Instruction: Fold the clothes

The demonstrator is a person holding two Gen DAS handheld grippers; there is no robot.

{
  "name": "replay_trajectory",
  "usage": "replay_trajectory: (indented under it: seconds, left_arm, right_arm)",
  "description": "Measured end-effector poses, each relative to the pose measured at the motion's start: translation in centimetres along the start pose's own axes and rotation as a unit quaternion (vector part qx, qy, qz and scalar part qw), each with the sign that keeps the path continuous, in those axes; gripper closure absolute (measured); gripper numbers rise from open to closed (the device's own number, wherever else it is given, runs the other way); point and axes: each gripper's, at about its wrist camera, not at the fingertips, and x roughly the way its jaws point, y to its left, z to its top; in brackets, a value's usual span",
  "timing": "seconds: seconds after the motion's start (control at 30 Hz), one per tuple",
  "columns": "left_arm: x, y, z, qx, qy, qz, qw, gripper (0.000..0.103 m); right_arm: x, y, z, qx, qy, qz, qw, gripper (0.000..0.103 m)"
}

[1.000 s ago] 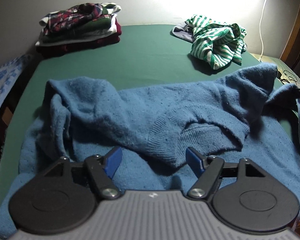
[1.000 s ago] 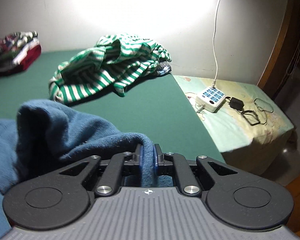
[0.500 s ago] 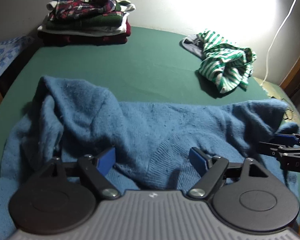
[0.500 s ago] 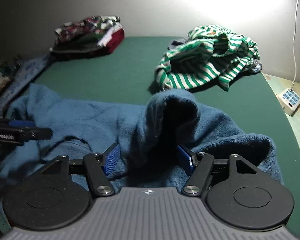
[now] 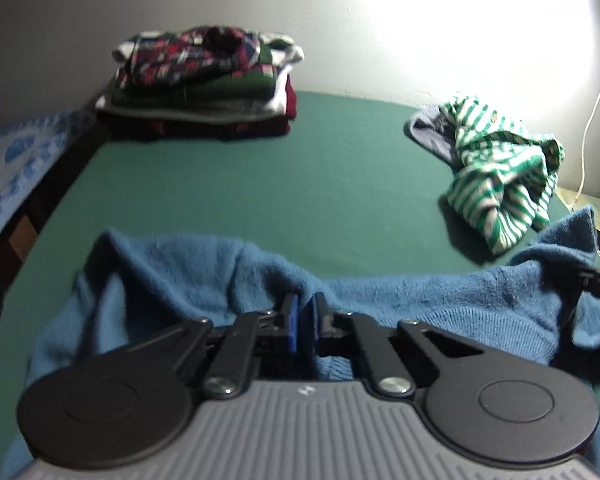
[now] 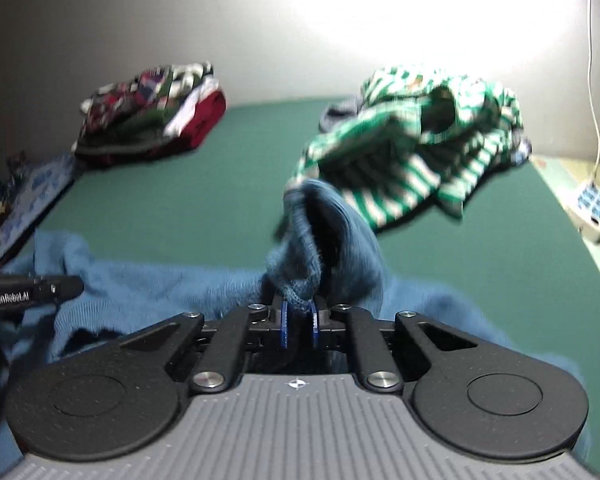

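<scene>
Blue sweater [image 5: 420, 300]: spread across the near edge of the green bed [image 5: 260, 184], bunched at both ends. Left gripper [image 5: 304, 326]: pads nearly together, pinching a fold of the sweater that rises at 12 o'clock from its tips; the rest of the knit runs off toward 3 o'clock. Right gripper [image 6: 298, 320]: clamped on a ribbed sweater edge, which stands up in a peak at 12 o'clock; body of the garment trails toward 9 o'clock, where the other gripper's tip shows. Striped shirt [image 6: 412, 152]: crumpled, at 1 o'clock beyond the peak, apart from the sweater. Folded stack [image 5: 204, 80]: at 11 o'clock by the wall. Power strip [image 6: 594, 204]: off the bed at 3 o'clock.
</scene>
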Motion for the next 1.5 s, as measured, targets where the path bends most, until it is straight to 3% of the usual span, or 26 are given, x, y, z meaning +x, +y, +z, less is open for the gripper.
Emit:
replay_trajectory:
  seconds: [0.17, 0.3, 0.37, 0.43, 0.5, 0.57, 0.67, 0.73, 0.87, 1.0, 1.07, 1.2, 1.3, 1.5]
  left_arm:
    - [2.5, -0.7, 4.1, 0.007, -0.02, 0.027, 0.9994, 0.102]
    - [4.0, 0.0, 6.6, -0.011, -0.021, 0.036, 0.9991, 0.099]
    - [2.7, 0.4, 6.6, -0.01, -0.029, 0.018, 0.9994, 0.099]
    - [1.0, 0.8, 5.9, 0.0, -0.035, -0.006, 0.9994, 0.09]
    - [-1.0, 0.8, 4.2, 0.026, -0.03, -0.031, 0.9987, 0.066]
    - [-2.3, 0.8, 1.7, 0.034, -0.008, -0.055, 0.9979, 0.06]
    - [-2.3, 0.6, -1.7, 0.022, 0.048, -0.076, 0.9957, 0.061]
    - [-1.3, 0.2, -3.2, 0.003, 0.076, -0.091, 0.9929, 0.062]
    - [0.4, -0.5, -4.0, -0.011, 0.082, -0.092, 0.9923, 0.062]
    - [1.6, -0.7, -3.3, -0.001, 0.056, -0.072, 0.9958, 0.056]
    - [2.2, -0.8, -2.9, 0.004, 0.043, -0.062, 0.9971, 0.055]
    - [2.9, -1.2, -2.2, 0.016, 0.038, -0.053, 0.9977, 0.054]
    - [3.3, -1.3, -2.2, 0.031, 0.031, -0.047, 0.9979, 0.05]
    - [4.6, -1.7, -2.0, 0.058, 0.013, -0.034, 0.9976, 0.044]
  right_arm:
    - [2.8, -0.3, 3.8, 0.061, -0.009, 0.004, 0.998, 0.092]
    - [6.3, -1.2, 4.9, 0.115, 0.023, 0.014, 0.993, 0.092]
    - [7.4, -1.7, 5.3, 0.133, 0.037, 0.024, 0.99, 0.088]
    - [6.0, -2.1, 5.2, 0.132, 0.029, 0.047, 0.99, 0.079]
    - [4.3, -2.6, 5.0, 0.122, 0.019, 0.062, 0.99, 0.067]
    - [2.6, -3.2, 4.3, 0.087, 0.021, 0.075, 0.993, 0.056]
    - [2.4, -3.1, 3.0, 0.047, 0.054, 0.075, 0.995, 0.056]
    - [3.5, -2.9, 2.6, 0.058, 0.071, 0.077, 0.993, 0.056]
    - [5.4, -2.3, 2.2, 0.08, 0.101, 0.078, 0.989, 0.06]
    - [2.9, -1.3, 3.5, 0.04, 0.016, 0.108, 0.993, 0.075]
    - [3.3, -0.9, 4.9, 0.028, 0.018, 0.142, 0.989, 0.076]
    - [8.6, -0.8, 6.7, 0.029, 0.075, 0.108, 0.991, 0.076]
    - [12.5, -2.3, 7.4, 0.052, 0.121, 0.015, 0.991, 0.103]
    - [16.0, -7.0, 10.9, 0.033, 0.072, -0.12, 0.99, 0.103]
